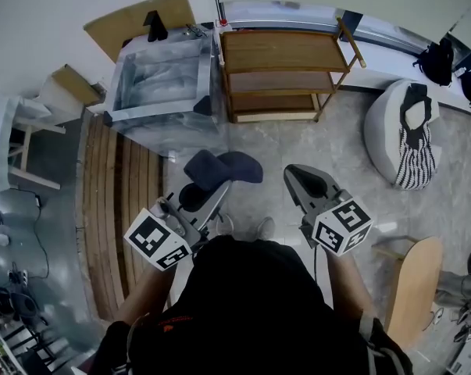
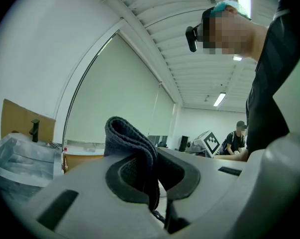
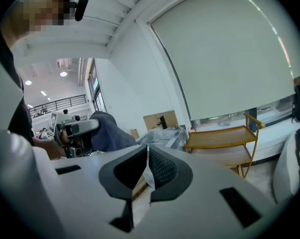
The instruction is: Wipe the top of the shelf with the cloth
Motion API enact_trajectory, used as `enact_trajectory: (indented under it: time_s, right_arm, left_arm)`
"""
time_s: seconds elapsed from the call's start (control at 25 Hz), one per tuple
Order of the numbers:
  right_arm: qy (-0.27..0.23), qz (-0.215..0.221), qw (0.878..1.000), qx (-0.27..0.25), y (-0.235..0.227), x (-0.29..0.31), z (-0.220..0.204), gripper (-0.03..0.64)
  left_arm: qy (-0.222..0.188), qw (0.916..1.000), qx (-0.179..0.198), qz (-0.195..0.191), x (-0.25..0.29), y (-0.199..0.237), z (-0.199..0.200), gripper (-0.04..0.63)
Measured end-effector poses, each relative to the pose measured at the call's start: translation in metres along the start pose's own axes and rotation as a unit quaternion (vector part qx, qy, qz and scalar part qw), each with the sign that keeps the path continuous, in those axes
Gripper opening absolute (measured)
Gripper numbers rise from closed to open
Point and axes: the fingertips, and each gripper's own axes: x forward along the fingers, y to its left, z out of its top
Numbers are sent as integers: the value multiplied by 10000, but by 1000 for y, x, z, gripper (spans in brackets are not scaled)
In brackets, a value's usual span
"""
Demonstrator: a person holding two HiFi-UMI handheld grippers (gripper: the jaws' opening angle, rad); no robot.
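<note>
A wooden three-tier shelf [image 1: 286,51] stands against the far wall, and its top board is bare; it also shows in the right gripper view as the shelf [image 3: 224,136]. My left gripper [image 1: 198,190] is shut on a folded dark blue cloth [image 1: 223,166], which sticks up between its pads as the cloth [image 2: 132,148]. My right gripper [image 1: 305,180] is shut with nothing between its pads, held level beside the left one. Both grippers hang over the floor, well short of the shelf.
A clear plastic-wrapped box [image 1: 161,84] stands left of the shelf, with cardboard [image 1: 137,22] behind it. A white beanbag [image 1: 399,135] sits at the right. Wooden slats [image 1: 114,209] lie on the floor at the left, and a round wooden board [image 1: 415,283] at the right.
</note>
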Motion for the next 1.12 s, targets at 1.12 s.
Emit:
enact_trajectory:
  time_s: [1.12]
  right_arm:
    - [-63, -211, 9997, 73, -102, -53, 1, 5]
  left_arm:
    - [-45, 9999, 137, 41, 98, -10, -10, 35]
